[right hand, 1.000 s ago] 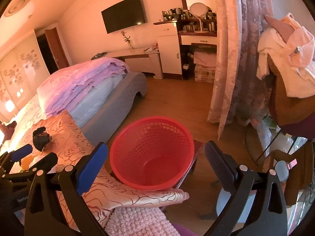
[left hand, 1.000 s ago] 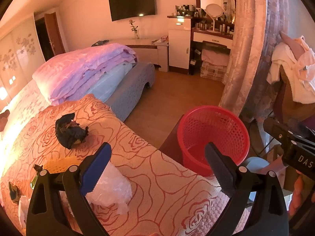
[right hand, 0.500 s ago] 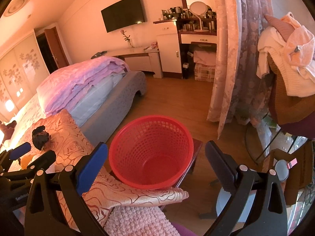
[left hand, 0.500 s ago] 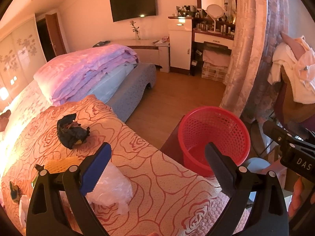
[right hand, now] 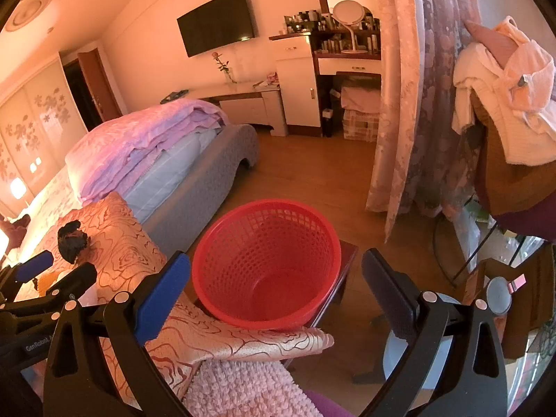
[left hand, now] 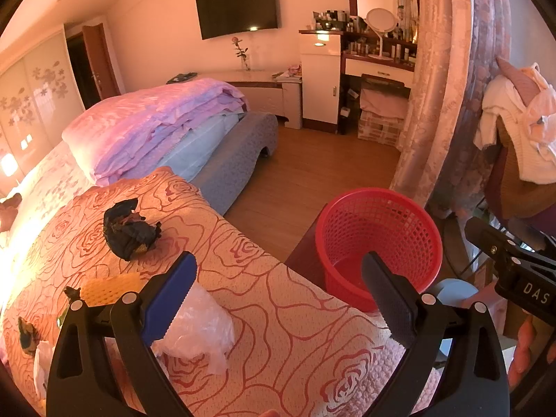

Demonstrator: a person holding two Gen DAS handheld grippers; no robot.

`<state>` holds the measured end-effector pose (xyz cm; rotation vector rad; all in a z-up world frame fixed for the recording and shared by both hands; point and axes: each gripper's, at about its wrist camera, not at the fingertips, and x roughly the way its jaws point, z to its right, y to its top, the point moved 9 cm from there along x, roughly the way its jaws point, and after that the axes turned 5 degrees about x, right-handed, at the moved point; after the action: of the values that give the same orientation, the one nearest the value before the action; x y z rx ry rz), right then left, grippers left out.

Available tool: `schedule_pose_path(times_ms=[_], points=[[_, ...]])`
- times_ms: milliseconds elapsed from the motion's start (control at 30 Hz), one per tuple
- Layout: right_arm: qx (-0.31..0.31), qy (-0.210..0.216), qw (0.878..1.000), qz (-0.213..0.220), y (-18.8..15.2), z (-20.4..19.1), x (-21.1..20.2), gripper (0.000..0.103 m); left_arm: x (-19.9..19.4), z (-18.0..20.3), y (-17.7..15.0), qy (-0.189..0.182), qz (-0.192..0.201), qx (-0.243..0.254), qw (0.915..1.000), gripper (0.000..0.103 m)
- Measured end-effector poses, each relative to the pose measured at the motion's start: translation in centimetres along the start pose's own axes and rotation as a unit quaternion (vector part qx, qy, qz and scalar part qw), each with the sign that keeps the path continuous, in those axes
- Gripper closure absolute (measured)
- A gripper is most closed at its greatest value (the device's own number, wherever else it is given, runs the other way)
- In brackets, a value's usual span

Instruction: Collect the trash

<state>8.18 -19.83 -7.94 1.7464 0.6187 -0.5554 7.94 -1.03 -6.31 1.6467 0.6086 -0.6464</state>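
A red mesh basket (left hand: 378,243) (right hand: 267,264) stands empty on a dark low stand beside the bed. On the rose-patterned bedspread (left hand: 278,305) lie a crumpled black wrapper (left hand: 130,231) (right hand: 71,238), a clear plastic bag (left hand: 194,330), a yellow foam net (left hand: 109,286) and small scraps at the far left (left hand: 27,337). My left gripper (left hand: 278,285) is open and empty above the bedspread, its blue finger just over the plastic bag. My right gripper (right hand: 276,285) is open and empty, hovering over the basket.
A folded pink quilt (left hand: 156,121) sits on the grey bed end (left hand: 236,163). A curtain (right hand: 417,87) hangs right of the basket. A chair with clothes (right hand: 504,104) stands at the right. Wooden floor (left hand: 312,166) lies beyond, with a dresser (left hand: 347,80) at the far wall.
Both grippers drifted only slightly; the left view shifted a little, so the black wrapper and basket sit marginally lower right. Both stay open and empty.
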Motion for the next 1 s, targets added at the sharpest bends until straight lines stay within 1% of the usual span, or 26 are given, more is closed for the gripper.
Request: schedule_pose_path(times_ms=[600,800,1000], points=[[0.000,0.001,1.000,-0.001,-0.2,0.0,0.0,0.007,-0.1,-0.2,-0.3,-0.001,-0.001,-0.001,1.0000,0.011],[-0.001,0.000,1.000,-0.005,-1.1,-0.1,-0.1,0.007,0.0,-0.6,-0.7,-0.002,-0.004,-0.005,1.0000,0.011],[-0.001,0.000,1.000,-0.008,-1.2,-0.2,0.1,0.007,0.4,-1.0,-1.3,-0.002,-0.009,-0.014,0.9999,0.011]])
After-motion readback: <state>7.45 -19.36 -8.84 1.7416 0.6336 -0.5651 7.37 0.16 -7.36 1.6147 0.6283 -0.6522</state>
